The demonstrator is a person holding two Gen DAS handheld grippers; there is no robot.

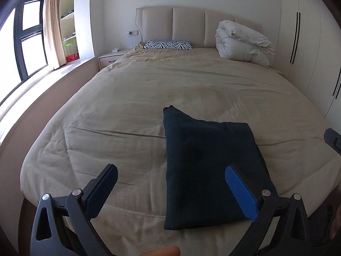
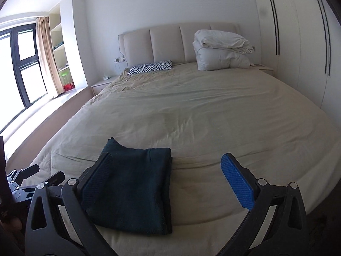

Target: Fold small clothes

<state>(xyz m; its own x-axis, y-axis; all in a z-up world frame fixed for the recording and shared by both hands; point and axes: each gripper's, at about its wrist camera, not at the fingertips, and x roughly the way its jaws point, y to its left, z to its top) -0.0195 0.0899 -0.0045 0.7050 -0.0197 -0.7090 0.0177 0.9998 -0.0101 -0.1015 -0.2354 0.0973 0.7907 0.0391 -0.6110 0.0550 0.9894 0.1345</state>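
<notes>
A dark teal knitted garment (image 1: pixel 202 170) (image 2: pixel 136 183) lies folded into a compact rectangle on the beige bed (image 1: pixel 127 106) (image 2: pixel 191 117), close to the near edge. One narrow end of it sticks out toward the headboard. My left gripper (image 1: pixel 170 173) hovers above the garment's left half with its jaws wide apart and nothing pinched between them. My right gripper (image 2: pixel 166 157) is open too, raised over the garment's right edge, its left finger (image 2: pixel 100 170) in front of the cloth. Neither gripper touches the fabric.
A zebra-print pillow (image 1: pixel 167 44) and a folded white duvet (image 1: pixel 240 42) sit by the padded headboard. A nightstand (image 1: pixel 110 58) and a window are to the left, wardrobe doors (image 1: pixel 309 53) to the right. The bed sheet stretches wide beyond the garment.
</notes>
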